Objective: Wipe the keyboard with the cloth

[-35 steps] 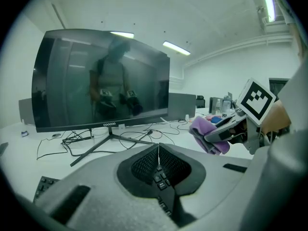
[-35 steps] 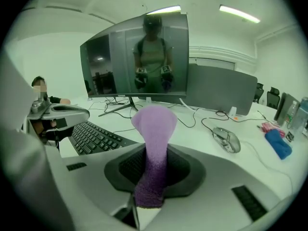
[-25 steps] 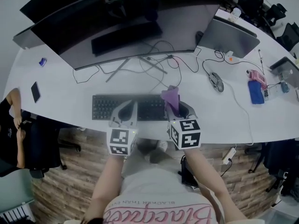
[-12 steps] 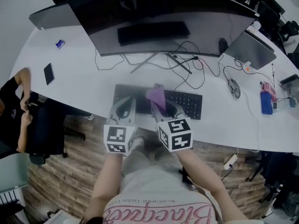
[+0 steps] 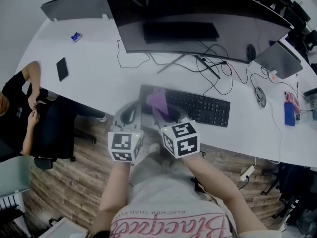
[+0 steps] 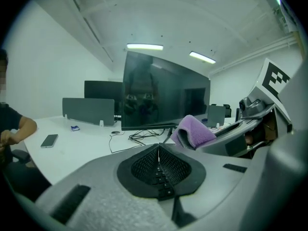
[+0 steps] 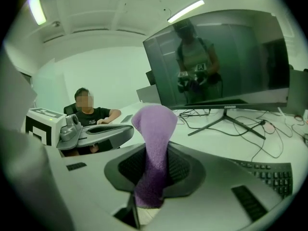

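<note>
The keyboard (image 5: 193,107) is lying near the front edge of the tabletop (image 5: 99,78), below the monitor (image 5: 198,19). The right gripper (image 5: 167,112) is clenching the purple cloth (image 5: 157,99), holding it over the keyboard's left end. The left gripper (image 5: 130,114), clamped on nothing, is hovering beside it. Wiping seems barely begun, with most keys left to do. The monitor's bezel appears to be showing "coocaa".
</note>
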A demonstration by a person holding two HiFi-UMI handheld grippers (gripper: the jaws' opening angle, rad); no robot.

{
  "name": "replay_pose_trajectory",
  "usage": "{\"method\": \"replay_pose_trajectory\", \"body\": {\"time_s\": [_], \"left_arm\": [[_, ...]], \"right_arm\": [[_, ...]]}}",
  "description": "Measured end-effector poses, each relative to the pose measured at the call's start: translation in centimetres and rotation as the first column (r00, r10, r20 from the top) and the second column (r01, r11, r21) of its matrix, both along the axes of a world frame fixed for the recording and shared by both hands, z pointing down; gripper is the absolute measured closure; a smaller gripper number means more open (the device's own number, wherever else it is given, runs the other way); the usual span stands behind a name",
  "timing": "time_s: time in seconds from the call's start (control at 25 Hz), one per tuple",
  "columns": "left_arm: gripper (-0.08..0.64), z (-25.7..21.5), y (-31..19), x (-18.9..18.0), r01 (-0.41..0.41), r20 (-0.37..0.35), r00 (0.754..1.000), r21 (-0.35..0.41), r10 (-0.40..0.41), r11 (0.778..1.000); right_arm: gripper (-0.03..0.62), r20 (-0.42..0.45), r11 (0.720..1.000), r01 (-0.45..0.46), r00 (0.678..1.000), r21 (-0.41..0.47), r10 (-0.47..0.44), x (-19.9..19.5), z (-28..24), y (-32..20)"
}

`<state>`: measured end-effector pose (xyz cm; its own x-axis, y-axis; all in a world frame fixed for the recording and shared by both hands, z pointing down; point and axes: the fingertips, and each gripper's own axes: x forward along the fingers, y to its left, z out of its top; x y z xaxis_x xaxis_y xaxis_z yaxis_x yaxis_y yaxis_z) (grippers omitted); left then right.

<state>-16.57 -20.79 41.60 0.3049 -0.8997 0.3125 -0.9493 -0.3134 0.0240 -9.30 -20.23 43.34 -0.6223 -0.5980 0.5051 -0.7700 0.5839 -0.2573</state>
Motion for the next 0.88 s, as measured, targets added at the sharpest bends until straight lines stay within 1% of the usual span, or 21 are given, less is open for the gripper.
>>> {"method": "replay_pose_trajectory", "body": {"time_s": [0.16, 0.36, 0.56, 0.68, 0.88], "left_arm": [[0.553, 1.1, 0.4, -2.4, 0.022, -0.003, 1.000, -0.029, -0.022, 0.999], [0.552, 3.0, 0.2, -4.5, 0.032, -0.001, 0.999, -0.067, -0.032, 0.997], [0.553, 4.9, 0.4, -6.0, 0.045, -0.011, 0.999, -0.110, -0.047, 0.993], [0.553, 5.5, 0.2, -6.7, 0.051, -0.019, 0.998, -0.118, -0.053, 0.992], [0.552, 7.0, 0.5, -7.6, 0.053, -0.007, 0.998, -0.151, -0.055, 0.987]], "right_arm": [[0.508, 0.011, 0.998, 0.034, 0.999, -0.061, -0.033, -3.2, 1.9, 0.3], [0.508, -0.001, 0.991, 0.062, 0.998, -0.121, -0.062, -6.2, 4.7, 0.5], [0.508, -0.003, 0.981, 0.056, 0.998, -0.184, -0.057, -8.0, 7.2, 1.2], [0.508, -0.009, 0.977, 0.055, 0.998, -0.206, -0.058, -8.7, 8.2, 1.2], [0.508, -0.019, 0.966, 0.058, 0.998, -0.250, -0.065, -9.8, 10.4, 1.3]]}}
